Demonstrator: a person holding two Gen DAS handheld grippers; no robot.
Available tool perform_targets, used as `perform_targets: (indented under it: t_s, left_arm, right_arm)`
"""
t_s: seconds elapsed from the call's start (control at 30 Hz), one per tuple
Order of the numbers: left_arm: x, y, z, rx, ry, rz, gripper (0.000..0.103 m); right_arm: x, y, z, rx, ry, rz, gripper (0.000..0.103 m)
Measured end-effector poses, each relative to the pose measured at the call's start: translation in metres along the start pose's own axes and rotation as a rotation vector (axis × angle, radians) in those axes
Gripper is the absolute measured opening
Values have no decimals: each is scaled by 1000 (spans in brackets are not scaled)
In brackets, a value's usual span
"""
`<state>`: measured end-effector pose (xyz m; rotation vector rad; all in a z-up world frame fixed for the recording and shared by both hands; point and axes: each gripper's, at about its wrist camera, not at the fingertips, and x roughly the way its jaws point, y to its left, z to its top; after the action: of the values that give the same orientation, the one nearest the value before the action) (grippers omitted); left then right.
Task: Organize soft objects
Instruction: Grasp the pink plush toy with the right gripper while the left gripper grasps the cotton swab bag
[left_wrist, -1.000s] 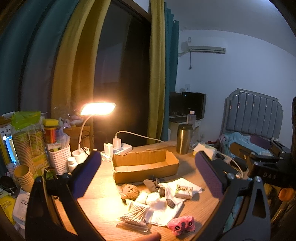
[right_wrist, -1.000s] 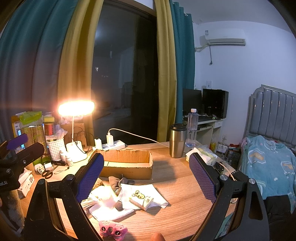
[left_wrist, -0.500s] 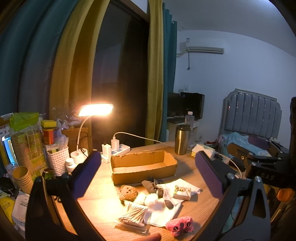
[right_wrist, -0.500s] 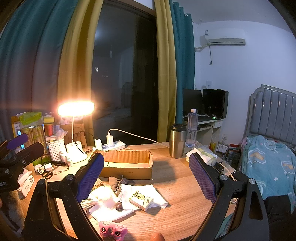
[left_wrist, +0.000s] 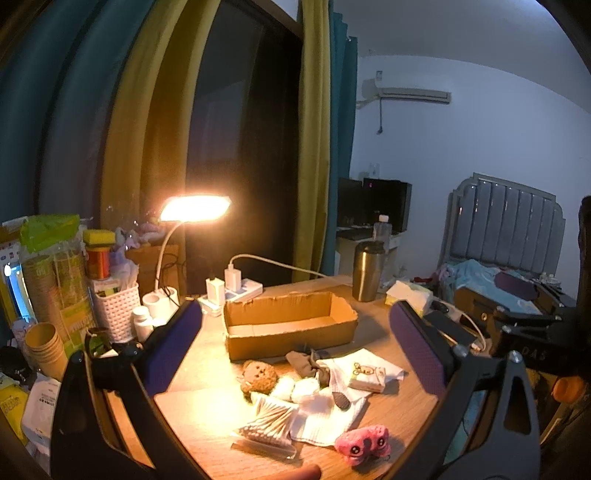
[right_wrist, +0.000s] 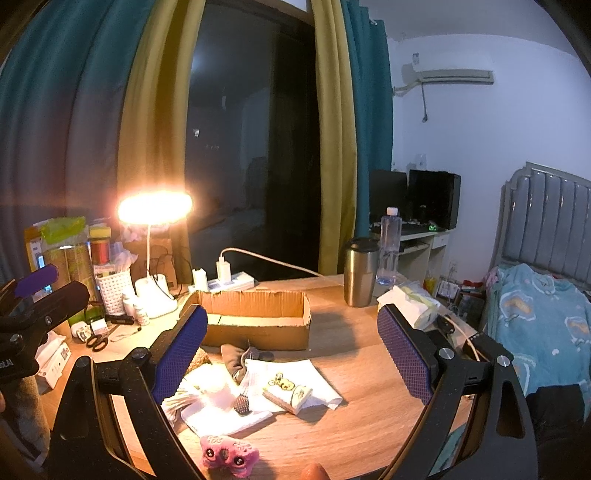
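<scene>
Lamplight falls across a wooden worktop (left_wrist: 207, 417) set against dark curtains, with a bed off to the right. Both hand-held grippers hang above its near edge with jaws spread wide and nothing between them: the left hand-held gripper (left_wrist: 295, 343) and the right hand-held gripper (right_wrist: 291, 350).

Seen from the left hand-held gripper, the soft things lie in a heap just ahead and below. From left to right: a brown bear (left_wrist: 258, 376), a bag of swabs (left_wrist: 269, 424) nearer the jaws, white cloths (left_wrist: 328, 417) with a dark sock (left_wrist: 306, 363) on top, a small tissue pack (left_wrist: 367, 376), and a pink plush (left_wrist: 364, 443) closest of all. Beyond the heap stands an empty box (left_wrist: 291, 336), open at the top.

All of these look light and yielding. The plush and bear should squash under the pads, so a pinch across the body's middle seems best. The cloths will drape; bunching a fold first would likely hold better. The bag looks slippery.
</scene>
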<state>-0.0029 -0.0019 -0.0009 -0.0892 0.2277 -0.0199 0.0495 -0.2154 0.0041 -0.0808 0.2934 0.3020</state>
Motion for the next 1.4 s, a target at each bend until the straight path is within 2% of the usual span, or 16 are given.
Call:
perform_targets:
  t_s: [0.13, 0.4, 0.77, 0.93, 1.1, 1.13, 1.17, 1.2, 1.23, 1.4]
  left_arm:
    - [8, 3, -9, -7, 33, 0, 102]
    - [39, 17, -41, -34, 153, 13, 102]
    - [59, 41, -101, -61, 323, 58, 102]
    - [71, 53, -131, -85, 405, 78, 102]
    - [83, 56, -145, -84, 456, 84, 102]
    - [87, 55, -148, -80, 469, 82, 102]
    - [89, 54, -150, -75, 479, 80, 102]
    - [93, 52, -152, -65, 492, 77, 102]
    - [95, 50, -153, -59, 501, 76, 102]
    - [110, 46, -150, -34, 528, 82, 102]
  right_arm:
    - [16, 2, -12, -2, 51, 10, 95]
    - [50, 13, -44, -19, 185, 49, 95]
    - [78, 49, -110, -73, 377, 146, 95]
    - [93, 51, -133, -68, 468, 171, 95]
    - [107, 50, -147, -57, 522, 187, 95]
    - [109, 50, -149, -56, 531, 195, 90]
    - [111, 49, -151, -48, 531, 207, 75]
    - [112, 47, -151, -37, 530, 211, 66]
    - [114, 45, -151, -27, 533, 218, 52]
    - [119, 34, -147, -4, 529, 245, 49]
